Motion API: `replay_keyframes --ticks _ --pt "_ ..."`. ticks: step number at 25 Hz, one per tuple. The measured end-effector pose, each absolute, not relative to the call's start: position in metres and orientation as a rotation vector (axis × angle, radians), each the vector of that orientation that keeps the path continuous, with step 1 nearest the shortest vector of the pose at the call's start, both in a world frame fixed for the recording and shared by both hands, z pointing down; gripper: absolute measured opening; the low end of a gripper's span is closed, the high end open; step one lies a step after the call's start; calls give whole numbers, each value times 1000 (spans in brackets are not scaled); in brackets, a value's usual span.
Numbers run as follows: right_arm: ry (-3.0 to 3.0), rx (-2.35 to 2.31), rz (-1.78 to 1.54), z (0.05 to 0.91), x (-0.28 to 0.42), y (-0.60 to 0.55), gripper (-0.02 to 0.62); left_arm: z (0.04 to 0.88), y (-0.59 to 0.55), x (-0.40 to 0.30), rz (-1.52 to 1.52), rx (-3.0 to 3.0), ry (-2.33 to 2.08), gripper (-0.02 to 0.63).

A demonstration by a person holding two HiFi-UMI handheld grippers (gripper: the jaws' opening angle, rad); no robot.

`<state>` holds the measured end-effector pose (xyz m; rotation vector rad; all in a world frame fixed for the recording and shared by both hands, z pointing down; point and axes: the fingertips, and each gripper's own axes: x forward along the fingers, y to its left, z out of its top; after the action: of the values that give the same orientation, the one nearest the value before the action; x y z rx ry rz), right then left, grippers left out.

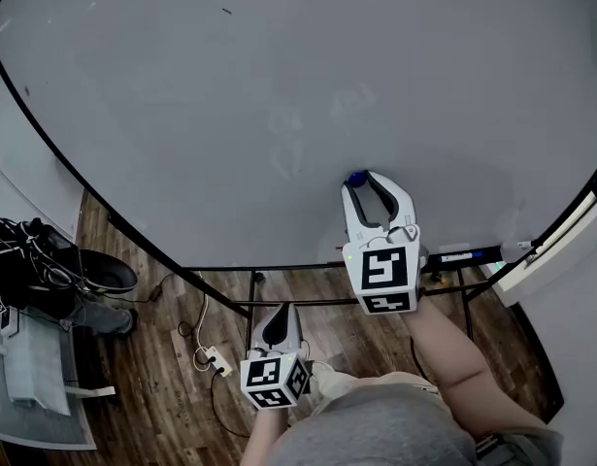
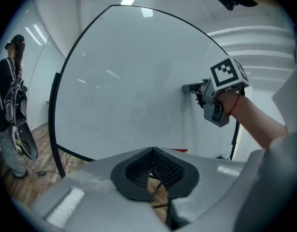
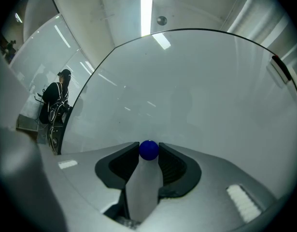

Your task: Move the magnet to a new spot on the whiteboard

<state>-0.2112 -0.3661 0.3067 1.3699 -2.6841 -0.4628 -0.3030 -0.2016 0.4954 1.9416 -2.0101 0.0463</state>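
A small blue magnet [image 1: 356,178] sits against the large whiteboard [image 1: 279,85], low and right of centre. My right gripper [image 1: 368,182] reaches up to the board, its jaws closed on the blue magnet [image 3: 148,150] at their tips. In the left gripper view the right gripper [image 2: 188,88] touches the whiteboard [image 2: 129,81] at mid height, and the magnet is hidden there. My left gripper [image 1: 277,311] hangs low in front of me, away from the board. Its jaws [image 2: 153,150] are shut with nothing between them.
A person with a backpack [image 1: 41,265] stands at the left beside the board. A power strip [image 1: 217,362] and cable lie on the wooden floor under the board's black stand [image 1: 251,289]. A marker [image 1: 468,256] rests on the ledge at the lower right.
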Motion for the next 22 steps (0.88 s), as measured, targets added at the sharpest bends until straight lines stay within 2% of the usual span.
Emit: replay_keyframes --ticks 6,10,22 --pt "-2675 1435 -470 307 -211 -366 138 492 -202 -308 45 1947 -2019 4" --pt "-2668 1452 -487 306 -209 -367 110 492 -200 -312 42 1937 -2027 3" --pt "-2754 1348 -436 313 -202 -353 122 483 -200 -302 53 1970 -2021 4"
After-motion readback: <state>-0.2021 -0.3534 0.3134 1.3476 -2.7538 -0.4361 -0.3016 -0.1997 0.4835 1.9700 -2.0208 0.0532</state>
